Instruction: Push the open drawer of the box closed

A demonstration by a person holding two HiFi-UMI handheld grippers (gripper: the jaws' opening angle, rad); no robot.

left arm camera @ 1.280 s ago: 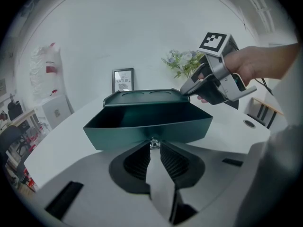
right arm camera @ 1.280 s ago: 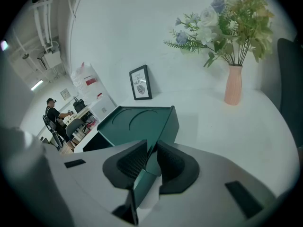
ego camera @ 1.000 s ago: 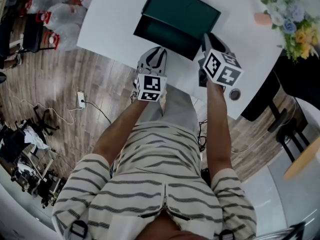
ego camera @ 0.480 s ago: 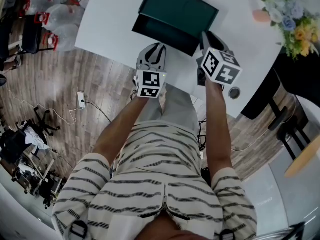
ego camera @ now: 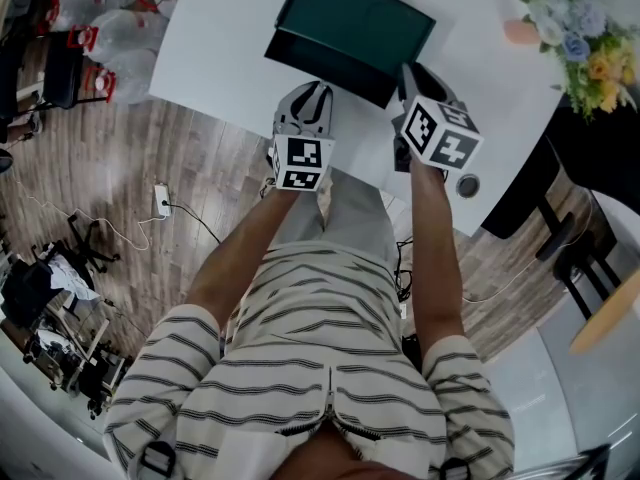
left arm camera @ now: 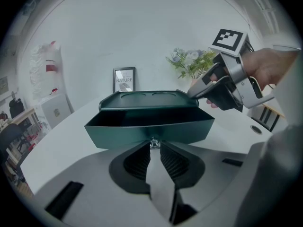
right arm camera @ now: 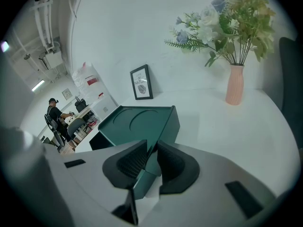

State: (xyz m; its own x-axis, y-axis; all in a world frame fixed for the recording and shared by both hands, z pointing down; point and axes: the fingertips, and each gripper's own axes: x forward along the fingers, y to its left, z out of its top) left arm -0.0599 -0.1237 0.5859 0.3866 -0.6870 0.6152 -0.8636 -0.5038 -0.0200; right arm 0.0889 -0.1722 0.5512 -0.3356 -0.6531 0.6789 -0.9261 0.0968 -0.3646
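Since a second ago the drawer point(left arm camera: 149, 126) has slid a little further into the dark green box point(ego camera: 355, 13), and the left gripper point(left arm camera: 152, 148) has crept up the white table point(ego camera: 220, 38) with it, while the right gripper point(right arm camera: 151, 148) has not budged. The drawer still sticks out from the box's near face, open and empty as far as I can see. The left jaws are drawn into a narrow V, their tips pinching the small silver knob point(left arm camera: 152, 143) at the middle of the drawer front. The right jaws are clamped on the box's near right corner, a green edge running between the pads. To my eye the box is rigid, thin-walled and light, with a smooth finish. On that slick tabletop it would likely skate away under a push, so bracing the corner makes sense. The knob is the place to press, since a push off-centre could skew the drawer and jam it. The only writing I can read is "NATURE" on the framed picture point(left arm camera: 124, 81) behind the box. The smaller lines beneath it are too fine to read, and the box shows no label or brand.
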